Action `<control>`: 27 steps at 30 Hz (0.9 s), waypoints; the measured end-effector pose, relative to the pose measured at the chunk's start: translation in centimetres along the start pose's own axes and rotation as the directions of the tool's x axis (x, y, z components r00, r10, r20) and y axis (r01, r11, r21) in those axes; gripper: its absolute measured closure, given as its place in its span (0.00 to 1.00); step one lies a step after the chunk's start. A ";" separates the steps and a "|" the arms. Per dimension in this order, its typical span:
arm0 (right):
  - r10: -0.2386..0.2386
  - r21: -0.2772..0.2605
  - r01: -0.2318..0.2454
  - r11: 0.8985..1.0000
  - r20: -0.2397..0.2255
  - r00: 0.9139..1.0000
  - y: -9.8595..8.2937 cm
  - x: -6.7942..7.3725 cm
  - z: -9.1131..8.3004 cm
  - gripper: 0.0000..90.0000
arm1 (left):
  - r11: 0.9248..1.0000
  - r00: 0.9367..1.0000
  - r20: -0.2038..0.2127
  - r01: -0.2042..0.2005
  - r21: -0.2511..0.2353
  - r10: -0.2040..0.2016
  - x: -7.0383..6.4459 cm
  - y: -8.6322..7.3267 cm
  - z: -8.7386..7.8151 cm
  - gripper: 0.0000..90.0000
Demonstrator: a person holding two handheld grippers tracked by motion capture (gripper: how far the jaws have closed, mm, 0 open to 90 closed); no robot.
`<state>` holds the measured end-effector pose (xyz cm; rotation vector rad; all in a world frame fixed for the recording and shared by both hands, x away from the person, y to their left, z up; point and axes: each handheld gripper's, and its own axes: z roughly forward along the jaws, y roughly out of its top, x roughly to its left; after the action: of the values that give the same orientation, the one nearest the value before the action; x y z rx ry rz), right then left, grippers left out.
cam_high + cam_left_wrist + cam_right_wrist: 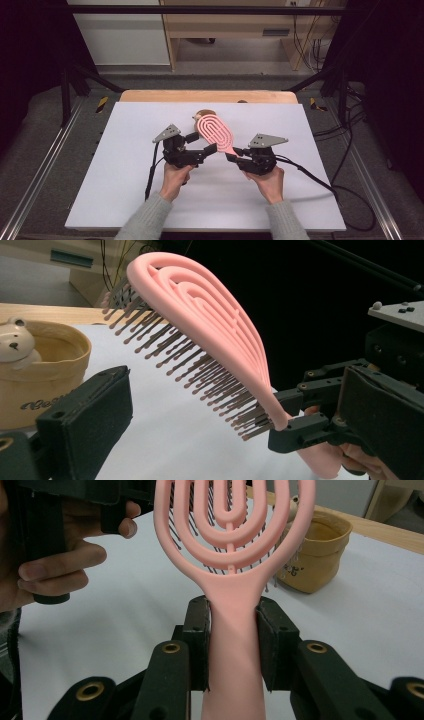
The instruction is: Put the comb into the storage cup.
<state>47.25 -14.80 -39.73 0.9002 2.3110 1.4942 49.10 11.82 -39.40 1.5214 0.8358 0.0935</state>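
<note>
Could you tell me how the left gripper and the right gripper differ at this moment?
The right gripper is shut on the handle of the pink hairbrush, while the left gripper stands open and holds nothing. The right gripper carries the brush above the white table; the left gripper only reaches towards the brush head from the side. Both are black, two-jawed and held in a hand.
</note>
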 end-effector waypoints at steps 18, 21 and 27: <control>-0.009 -0.004 0.009 1.000 -0.013 1.000 0.1 0.2 0.0 0.78 | 0.999 0.999 -0.005 0.032 -0.021 -0.032 -0.5 0.0 1.1 0.17; -0.009 -0.005 0.009 1.000 -0.014 1.000 0.1 0.2 0.0 0.78 | 0.999 0.999 -0.011 0.039 -0.019 -0.040 -0.5 0.0 1.2 0.22; -0.008 -0.011 0.008 1.000 -0.017 1.000 0.1 0.2 0.0 0.78 | 0.998 0.998 -0.022 0.059 -0.025 -0.060 -0.6 -0.1 1.4 0.34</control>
<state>47.10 -14.65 -39.63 0.8777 2.3134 1.5150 49.35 10.35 -39.44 1.4739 0.8947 0.0774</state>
